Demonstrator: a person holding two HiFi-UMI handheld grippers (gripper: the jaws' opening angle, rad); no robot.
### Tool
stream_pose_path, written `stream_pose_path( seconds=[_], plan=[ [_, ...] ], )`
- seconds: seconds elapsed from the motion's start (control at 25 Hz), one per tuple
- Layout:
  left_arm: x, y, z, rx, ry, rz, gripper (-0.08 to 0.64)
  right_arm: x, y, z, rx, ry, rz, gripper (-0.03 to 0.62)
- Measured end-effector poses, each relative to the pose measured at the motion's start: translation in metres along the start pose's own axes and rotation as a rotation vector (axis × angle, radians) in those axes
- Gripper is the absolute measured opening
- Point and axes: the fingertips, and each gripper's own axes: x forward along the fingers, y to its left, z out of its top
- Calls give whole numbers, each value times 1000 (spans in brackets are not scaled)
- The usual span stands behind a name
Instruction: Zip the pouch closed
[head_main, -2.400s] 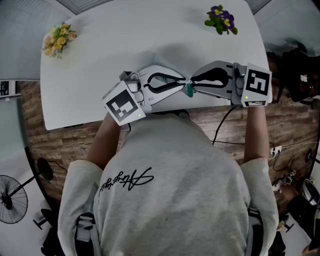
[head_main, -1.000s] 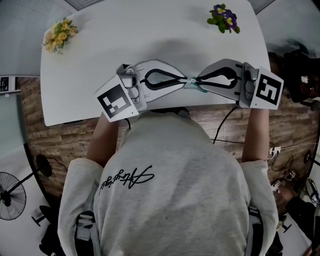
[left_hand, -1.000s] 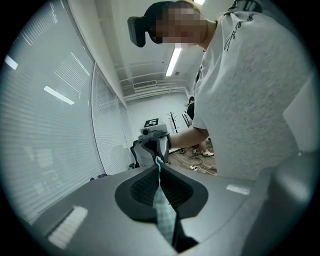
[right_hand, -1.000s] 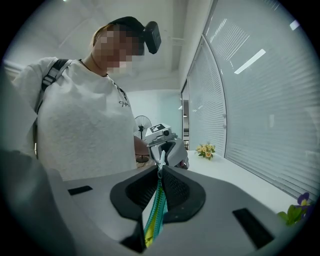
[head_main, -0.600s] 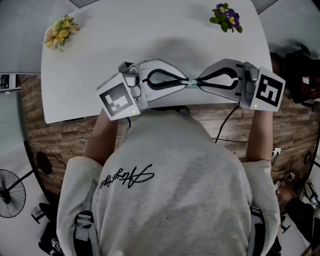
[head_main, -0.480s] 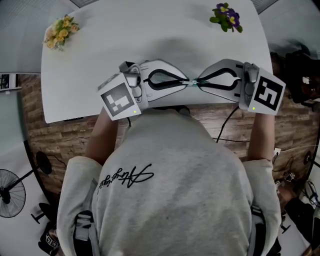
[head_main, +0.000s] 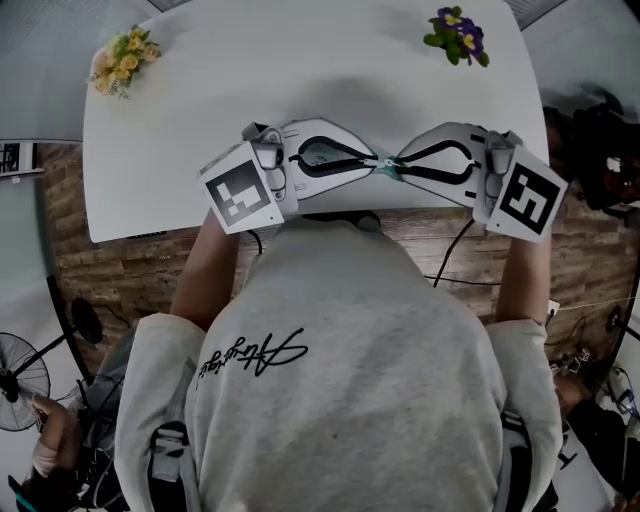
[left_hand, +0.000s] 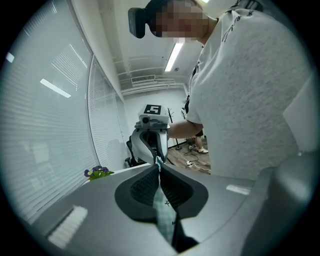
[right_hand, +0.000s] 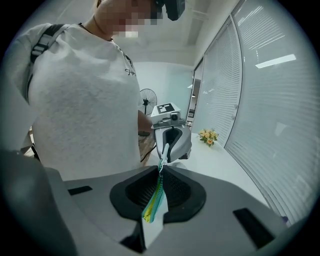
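- White counter (head_main: 300, 70) carries only yellow flowers (head_main: 122, 60) and purple flowers (head_main: 457, 32) at its far corners; the work is above its near edge.
- Left gripper (left_hand: 159, 166) is clenched on the teal cloth of the pouch (left_hand: 163, 210), probably as an anchor.
- Right gripper (right_hand: 161, 167) faces it tip to tip, clamped on the coloured zipper band (right_hand: 154, 200), I think to pull against that anchor.
- How far the pouch is zipped, I cannot tell.
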Motion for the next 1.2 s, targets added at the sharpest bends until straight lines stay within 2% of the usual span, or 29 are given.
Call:
stream_pose_path(
  seconds=[0.44,0.64,0.8,1.08,1.2],
  plan=[
    [0,-1,-1,-8,6,-7,11,0,-2,-4,-39,68,-19,9],
    [0,-2,-3,-16,8,-11,11,6,-3,-8,-6,69,-45,12],
    [0,-3,-4,-26,16,-12,11,9,-5,-11,-26,95,-58,6],
    [13,2,-19,-45,85,3,11,5,-12,-27,-106,281,-133,5],
    [16,3,-22,-66,100,4,9,5,-13,-31,-116,329,-146,4]
  ],
)
